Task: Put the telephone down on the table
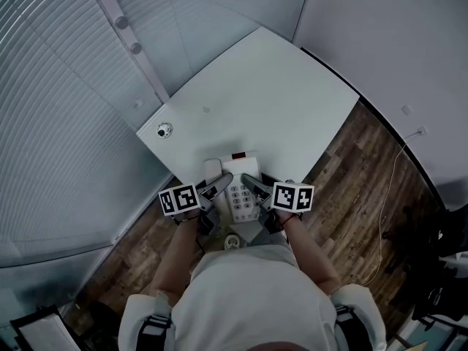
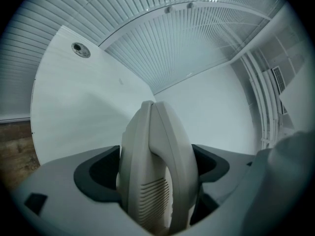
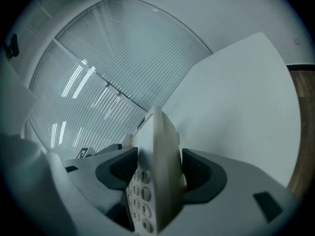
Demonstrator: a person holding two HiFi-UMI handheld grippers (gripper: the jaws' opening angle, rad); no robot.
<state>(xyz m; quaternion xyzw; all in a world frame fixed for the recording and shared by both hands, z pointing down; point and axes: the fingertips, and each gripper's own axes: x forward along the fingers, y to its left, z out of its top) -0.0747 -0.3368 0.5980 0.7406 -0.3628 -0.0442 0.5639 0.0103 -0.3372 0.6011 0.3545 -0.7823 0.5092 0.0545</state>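
**Telephone.** The telephone (image 1: 238,175) is at the near edge of the white table (image 1: 256,93), just below the centre of the head view. It is held between both grippers. The views do not show whether its base rests on the table or hangs just above it. The handset (image 1: 212,169) lies along the left side of the base. The keypad (image 1: 239,196) faces up, and a small red patch (image 1: 238,155) sits at the far end of the base.

**Left gripper.** The left gripper (image 1: 219,184) has its jaws clamped on the handset (image 2: 155,166). A dark pad presses against each side of it.

**Right gripper.** The right gripper (image 1: 252,184) has its jaws clamped on the right-hand edge of the telephone (image 3: 157,146). The keypad (image 3: 140,191) shows just left of the gripped edge.

**Surroundings.** A small round fitting (image 1: 164,130) is set in the table's left corner, well apart from the telephone. Slatted blinds (image 1: 58,86) fill the left of the frame. Wood flooring (image 1: 351,174) with a thin cable (image 1: 387,196) lies at the right.
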